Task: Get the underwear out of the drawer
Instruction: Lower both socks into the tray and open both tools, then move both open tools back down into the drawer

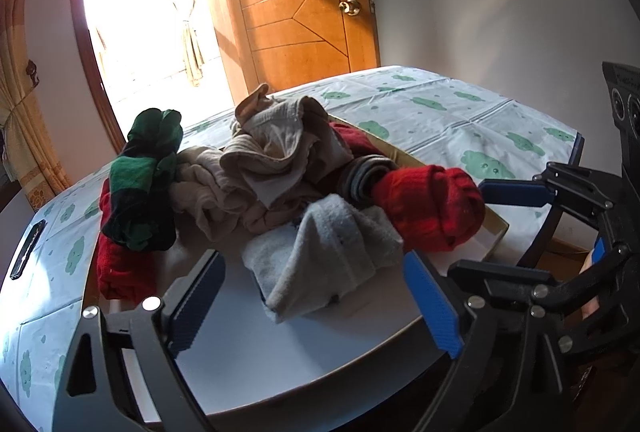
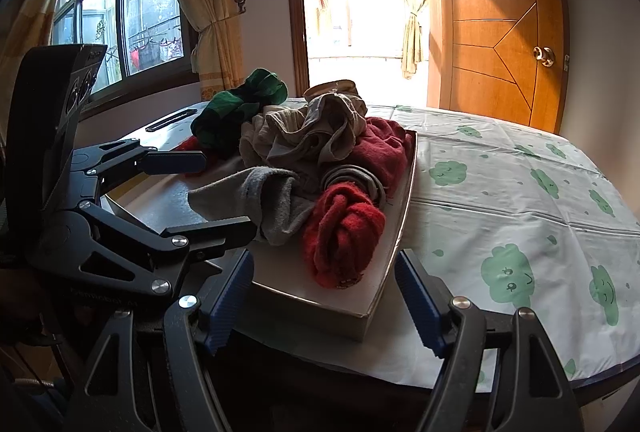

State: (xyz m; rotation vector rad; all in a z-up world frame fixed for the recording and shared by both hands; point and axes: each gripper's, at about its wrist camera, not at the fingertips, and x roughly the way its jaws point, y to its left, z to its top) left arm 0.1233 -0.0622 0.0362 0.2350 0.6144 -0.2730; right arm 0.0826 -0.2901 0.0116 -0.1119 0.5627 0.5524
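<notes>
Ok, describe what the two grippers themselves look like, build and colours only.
Both match: the left gripper and the right gripper have matte black linkage frames joined by round silver pins, and flat blue ribbed pads on the fingers. The left one carries faint embossed lettering, unreadable here. No cables or sleeves show clearly.

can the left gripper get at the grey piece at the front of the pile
Probably yes: the left gripper is open, and the grey piece lies just ahead of its jaws with nothing in between.

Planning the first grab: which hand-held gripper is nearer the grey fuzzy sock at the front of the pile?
Left. The left hand-held gripper brackets the grey fuzzy sock, open; the right hand-held gripper sits open near the box's corner, behind the red knotted sock.
</notes>
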